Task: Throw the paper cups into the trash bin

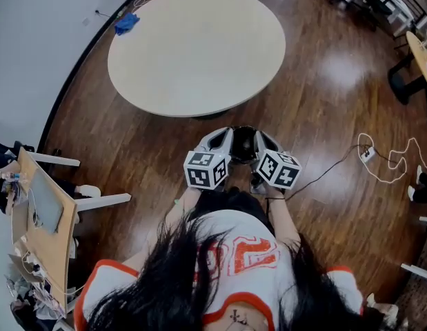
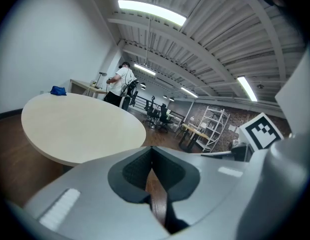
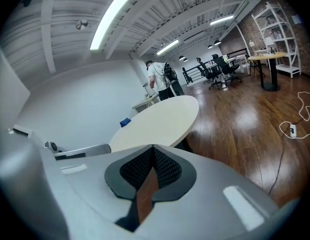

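Shirt (image 1: 235, 252) and dark hair come nearest; just ahead the left claw (image 1: 220, 138) and right claw (image 1: 261, 142) hang side by side over the wood floor (image 1: 323, 116), each pressed together on nothing. Beyond stands a round table (image 1: 196, 47), a blue cloth (image 1: 126, 23) at its far edge

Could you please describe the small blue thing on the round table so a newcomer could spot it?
Find the big round cream table on the dark wooden floor. At its rim nearest the white wall lies a small crumpled blue object, perhaps cloth. Nothing else sits on that tabletop.
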Demonstrator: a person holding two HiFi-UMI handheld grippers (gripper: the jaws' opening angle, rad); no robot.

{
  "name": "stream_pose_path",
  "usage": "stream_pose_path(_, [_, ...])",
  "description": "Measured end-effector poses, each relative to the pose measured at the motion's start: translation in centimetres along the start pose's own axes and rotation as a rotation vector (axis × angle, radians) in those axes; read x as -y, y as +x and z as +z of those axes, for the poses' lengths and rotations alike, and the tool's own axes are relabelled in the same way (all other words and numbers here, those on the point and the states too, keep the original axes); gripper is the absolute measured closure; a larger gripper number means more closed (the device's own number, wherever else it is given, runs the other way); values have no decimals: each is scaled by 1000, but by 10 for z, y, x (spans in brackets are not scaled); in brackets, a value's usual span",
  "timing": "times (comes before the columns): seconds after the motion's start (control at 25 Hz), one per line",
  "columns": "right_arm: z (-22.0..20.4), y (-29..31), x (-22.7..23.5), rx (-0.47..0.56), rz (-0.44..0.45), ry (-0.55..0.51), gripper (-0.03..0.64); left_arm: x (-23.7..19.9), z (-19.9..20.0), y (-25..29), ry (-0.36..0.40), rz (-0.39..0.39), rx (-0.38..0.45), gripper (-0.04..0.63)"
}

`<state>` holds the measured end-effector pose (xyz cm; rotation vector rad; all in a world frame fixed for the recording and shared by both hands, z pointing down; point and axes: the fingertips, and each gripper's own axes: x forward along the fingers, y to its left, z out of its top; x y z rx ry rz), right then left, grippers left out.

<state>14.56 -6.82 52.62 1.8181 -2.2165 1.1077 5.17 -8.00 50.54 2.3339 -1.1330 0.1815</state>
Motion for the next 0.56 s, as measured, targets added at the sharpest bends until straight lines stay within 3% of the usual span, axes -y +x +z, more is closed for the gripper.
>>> stream_pose_path(0.56, [-7,-8,-2,-6,-19,-7,617,7,-4,0,11,-30,-20,595])
